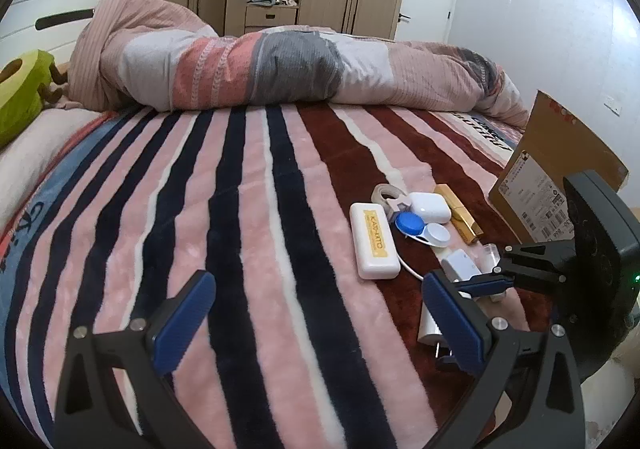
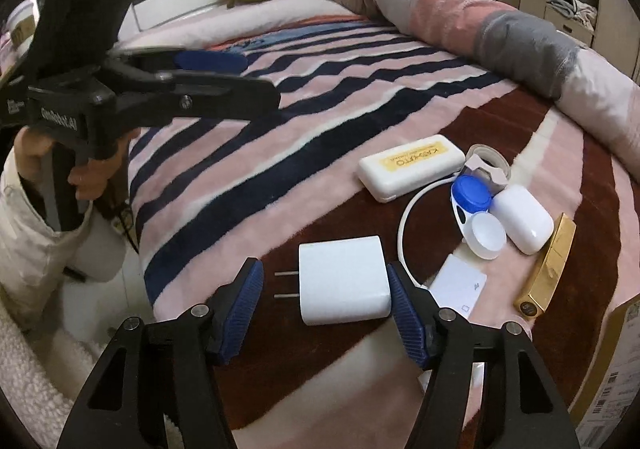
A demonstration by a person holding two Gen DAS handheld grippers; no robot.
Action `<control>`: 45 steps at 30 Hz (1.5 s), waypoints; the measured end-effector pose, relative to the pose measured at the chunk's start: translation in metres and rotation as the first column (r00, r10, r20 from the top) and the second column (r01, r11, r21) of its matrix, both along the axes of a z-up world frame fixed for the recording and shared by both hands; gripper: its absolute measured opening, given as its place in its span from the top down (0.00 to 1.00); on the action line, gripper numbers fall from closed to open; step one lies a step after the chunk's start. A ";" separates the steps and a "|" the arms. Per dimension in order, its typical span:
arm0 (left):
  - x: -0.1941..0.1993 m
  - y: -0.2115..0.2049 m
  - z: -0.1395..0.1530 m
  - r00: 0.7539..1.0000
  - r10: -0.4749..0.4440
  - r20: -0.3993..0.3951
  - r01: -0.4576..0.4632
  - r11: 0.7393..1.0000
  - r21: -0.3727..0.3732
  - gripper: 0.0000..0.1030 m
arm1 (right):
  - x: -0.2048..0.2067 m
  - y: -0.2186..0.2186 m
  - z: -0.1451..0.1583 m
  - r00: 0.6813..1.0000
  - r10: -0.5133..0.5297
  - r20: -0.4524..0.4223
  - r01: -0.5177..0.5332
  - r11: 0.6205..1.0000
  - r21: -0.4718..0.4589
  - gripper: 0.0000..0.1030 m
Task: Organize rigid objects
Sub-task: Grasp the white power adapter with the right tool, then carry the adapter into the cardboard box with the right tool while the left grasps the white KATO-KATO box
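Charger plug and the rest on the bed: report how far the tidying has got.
Done: nothing visibly; the cardboard box shows no items inside from here. In hand: the right tool straddles the white charger plug, jaws open, not gripping. The left tool is open. Left: the white case, lens case, earbud case and gold lighter.

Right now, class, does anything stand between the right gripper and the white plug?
Nothing visible does. The right gripper is open around the white plug, one finger on each side. The white cable curves just beyond its right finger, not between them.
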State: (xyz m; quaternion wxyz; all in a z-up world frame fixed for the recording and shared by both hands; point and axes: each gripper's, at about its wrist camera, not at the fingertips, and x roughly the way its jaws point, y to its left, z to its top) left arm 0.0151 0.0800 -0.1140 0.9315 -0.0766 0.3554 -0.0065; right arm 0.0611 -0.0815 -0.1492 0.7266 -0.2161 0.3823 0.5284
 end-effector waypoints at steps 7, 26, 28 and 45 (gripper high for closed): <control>0.000 0.001 -0.003 1.000 0.004 -0.012 -0.004 1.000 -0.005 0.00 | -0.007 0.009 -0.012 0.998 -0.021 0.065 0.025 0.998 -0.063 0.47; 0.048 -0.036 -0.010 0.993 -0.103 -0.064 0.100 0.994 -0.046 0.05 | 0.007 -0.112 0.186 0.916 -0.338 0.217 0.280 0.924 0.260 0.48; 0.060 -0.041 -0.019 0.991 -0.103 -0.088 0.101 0.994 -0.036 0.22 | 0.023 -0.136 0.194 0.869 -0.418 0.265 0.370 0.904 0.213 0.48; 0.108 -0.057 -0.052 0.982 -0.064 -0.179 0.072 0.996 0.043 0.68 | 0.085 -0.210 0.137 0.791 -0.581 0.193 0.595 0.804 -0.019 0.47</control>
